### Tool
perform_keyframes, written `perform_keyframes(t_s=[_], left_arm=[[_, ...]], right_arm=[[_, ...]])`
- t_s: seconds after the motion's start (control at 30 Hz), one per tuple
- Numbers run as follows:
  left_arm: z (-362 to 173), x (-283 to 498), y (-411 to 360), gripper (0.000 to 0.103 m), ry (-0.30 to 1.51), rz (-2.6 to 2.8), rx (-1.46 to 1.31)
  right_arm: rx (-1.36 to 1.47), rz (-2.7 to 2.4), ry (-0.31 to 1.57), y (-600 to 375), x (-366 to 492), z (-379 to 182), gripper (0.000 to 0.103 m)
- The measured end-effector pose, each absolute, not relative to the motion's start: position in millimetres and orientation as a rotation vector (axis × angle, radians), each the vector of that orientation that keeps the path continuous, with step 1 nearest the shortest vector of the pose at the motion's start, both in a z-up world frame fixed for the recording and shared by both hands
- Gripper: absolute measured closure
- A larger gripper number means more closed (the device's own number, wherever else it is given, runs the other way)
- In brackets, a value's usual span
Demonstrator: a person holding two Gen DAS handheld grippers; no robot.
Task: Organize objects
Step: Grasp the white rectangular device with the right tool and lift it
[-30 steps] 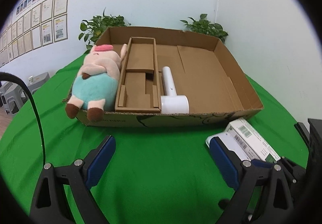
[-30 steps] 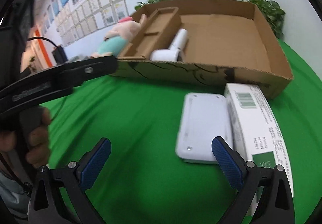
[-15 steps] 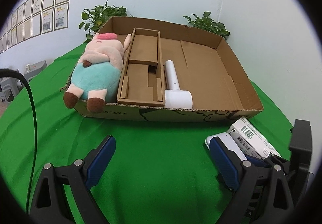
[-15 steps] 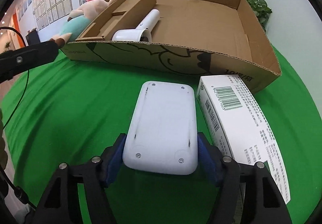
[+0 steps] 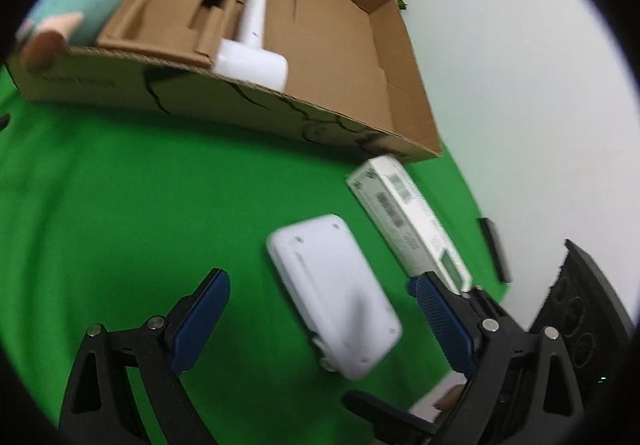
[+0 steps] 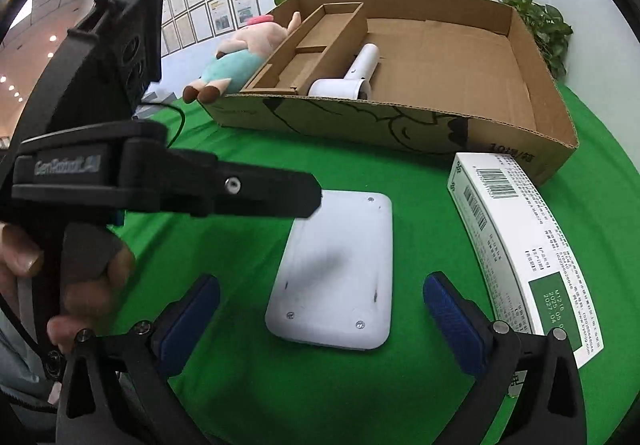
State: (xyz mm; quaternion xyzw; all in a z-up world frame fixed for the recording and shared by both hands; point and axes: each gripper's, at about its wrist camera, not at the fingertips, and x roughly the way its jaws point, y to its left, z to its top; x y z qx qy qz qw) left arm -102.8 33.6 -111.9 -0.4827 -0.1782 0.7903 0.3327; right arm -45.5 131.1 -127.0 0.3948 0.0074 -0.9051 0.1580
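Lying lengthwise at lower centre, the flat white rounded-rectangle plastic device (image 6: 334, 271) sits between the wide-open right gripper (image 6: 320, 319); the left gripper (image 5: 320, 319), equally wide, holds nothing.

right tool (image 6: 320, 319): half a second ago clamped on the white device (image 6: 338, 273), now spread wide with the device lying loose between its fingers on the green counter (image 6: 248, 165) | left tool (image 5: 320, 321): has swung right and tilted, now facing the device, fingers apart
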Motion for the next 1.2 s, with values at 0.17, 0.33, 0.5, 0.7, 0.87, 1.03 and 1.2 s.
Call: perform_keyframes(t_s=[0.17, 0.33, 0.5, 0.7, 0.87, 1.03, 1.2], left_arm=[[-127, -106, 44, 0.010, -0.632, 1.868, -1.289], [-133, -105, 50, 0.015, -0.628, 1.850, -1.302], [-134, -104, 50, 0.026, -0.636, 1.833, -1.311], [-137, -100, 53, 0.047, -0.621, 1.850, -1.345], [-139, -97, 51, 0.070, -0.611, 1.883, -1.375], [-141, -97, 50, 0.074, -0.628, 1.883, -1.397], [-137, -93, 57, 0.074, -0.596, 1.904, -1.394]], right_arm=[[1.156, -2.593, 0.075, 126, -46, -131, 0.001], [1.157, -2.592, 0.090, 122, -45, -132, 0.006], [1.192, -2.598, 0.089, 124, -52, -136, 0.035], [1.202, -2.595, -0.017, 129, -51, -136, 0.037], [1.206, -2.560, -0.145, 139, -53, -137, 0.038], [1.202, -2.573, -0.108, 134, -51, -137, 0.038], [1.215, -2.577, -0.076, 130, -52, -139, 0.035]])
